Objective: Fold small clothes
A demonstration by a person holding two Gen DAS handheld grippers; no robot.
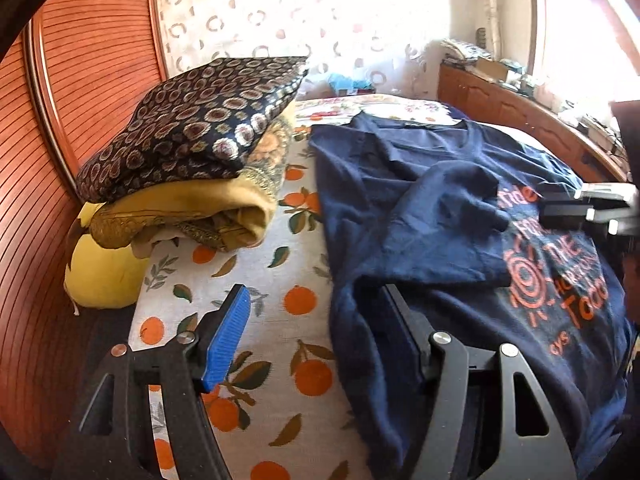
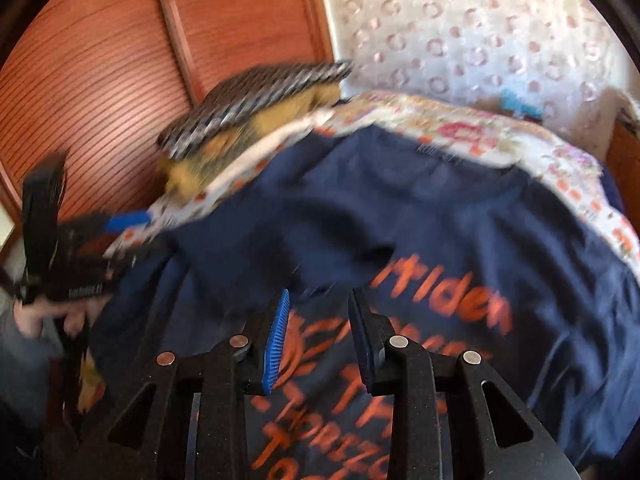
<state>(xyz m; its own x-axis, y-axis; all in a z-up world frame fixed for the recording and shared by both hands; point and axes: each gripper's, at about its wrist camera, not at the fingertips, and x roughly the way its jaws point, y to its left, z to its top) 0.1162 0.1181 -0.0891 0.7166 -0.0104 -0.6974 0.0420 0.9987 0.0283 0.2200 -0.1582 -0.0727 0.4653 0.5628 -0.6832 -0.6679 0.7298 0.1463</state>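
A navy T-shirt (image 1: 432,216) with orange print lies front up on the bed, its collar at the far end. One sleeve is folded in across the chest. My left gripper (image 1: 316,296) is open over the shirt's left edge: the blue-padded finger is over the sheet, the dark one over the cloth. The pads press on nothing. My right gripper (image 2: 320,296) hovers low over the print, jaws a little apart with nothing between them. It also shows in the left wrist view, where the right gripper (image 1: 548,203) is at the shirt's right side. The right wrist view is blurred; the left gripper (image 2: 136,236) is at its left.
The bed sheet (image 1: 260,280) has an orange-fruit print. A stack of folded cloths (image 1: 192,140) and a yellow cushion (image 1: 100,272) sit left of the shirt, against a ribbed wooden panel (image 1: 80,80). A cluttered wooden cabinet (image 1: 520,100) stands beyond the bed's right side.
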